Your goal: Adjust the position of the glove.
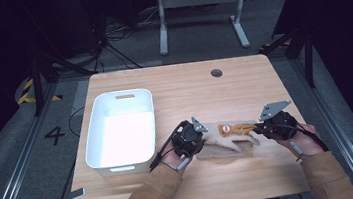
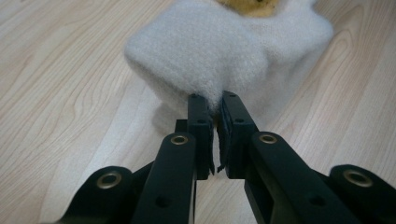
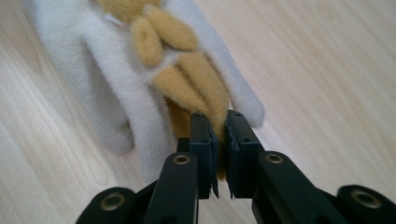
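Right now I have both grippers on a small plush toy [image 1: 229, 138] lying flat on the wooden worktop [image 1: 188, 90], near its front edge and to the right of the white plastic bin [image 1: 120, 128]. It is cream fleece with tan, fuzzy parts on top (what animal it is meant to be I cannot make out).

My left gripper [image 2: 213, 109] is pinched down on the cream edge of the plush toy at its left end; the jaws stand nearly together with a fold of fleece squeezed between them. My right gripper [image 3: 218, 122] is closed narrow on a tan limb [image 3: 205, 88] at the opposite end, with that strip of fabric caught between the jaws.

I judge it light, soft and floppy. It should sag between two holds and stretch a little if I pull the grippers apart. Fleece gives good friction, so slipping is not my main worry; a shallow pinch on a thin edge could pull free, though, and the tan limb may be a weak seam if loaded hard. Nothing about it looks fragile. For a surer hold I would bite deeper into the cream body, where there is more bulk to grip.
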`<state>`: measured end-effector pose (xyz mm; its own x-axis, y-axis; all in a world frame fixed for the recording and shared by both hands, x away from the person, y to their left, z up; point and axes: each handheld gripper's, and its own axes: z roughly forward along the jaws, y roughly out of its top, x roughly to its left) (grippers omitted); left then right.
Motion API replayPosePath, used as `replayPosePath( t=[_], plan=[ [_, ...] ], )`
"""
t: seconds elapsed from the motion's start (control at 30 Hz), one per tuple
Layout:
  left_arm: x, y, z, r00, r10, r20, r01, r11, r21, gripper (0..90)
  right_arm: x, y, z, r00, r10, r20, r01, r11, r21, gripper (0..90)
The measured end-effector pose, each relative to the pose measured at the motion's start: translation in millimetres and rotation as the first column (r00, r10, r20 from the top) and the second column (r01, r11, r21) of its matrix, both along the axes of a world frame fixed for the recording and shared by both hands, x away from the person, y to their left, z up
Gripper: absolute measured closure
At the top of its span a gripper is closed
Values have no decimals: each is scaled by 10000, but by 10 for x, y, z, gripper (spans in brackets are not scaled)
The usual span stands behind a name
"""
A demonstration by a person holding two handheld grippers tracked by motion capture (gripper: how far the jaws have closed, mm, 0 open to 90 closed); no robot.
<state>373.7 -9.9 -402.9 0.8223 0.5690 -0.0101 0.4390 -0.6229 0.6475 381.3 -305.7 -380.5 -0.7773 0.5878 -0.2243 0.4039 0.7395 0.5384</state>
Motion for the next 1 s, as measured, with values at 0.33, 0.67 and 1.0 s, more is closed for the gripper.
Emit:
replayPosePath(
  t=[0.33, 0.67, 1.0],
  plan=[
    [-118, 29, -68, 9989, -266, -395, 282, 9988, 396, 847, 78, 78, -20, 9995, 275, -155, -278, 9995, -154, 829],
    [-59, -26, -223, 9891, -602, -1344, 723, 9936, 872, 846, 107, 78, -111, 9942, 374, -1009, -419, 9982, -433, 826],
    [-10, -38, -263, 9819, -557, -1808, 740, 9926, 964, 834, 145, 87, -273, 9924, 192, -1212, -285, 9968, -749, 725]
  ],
)
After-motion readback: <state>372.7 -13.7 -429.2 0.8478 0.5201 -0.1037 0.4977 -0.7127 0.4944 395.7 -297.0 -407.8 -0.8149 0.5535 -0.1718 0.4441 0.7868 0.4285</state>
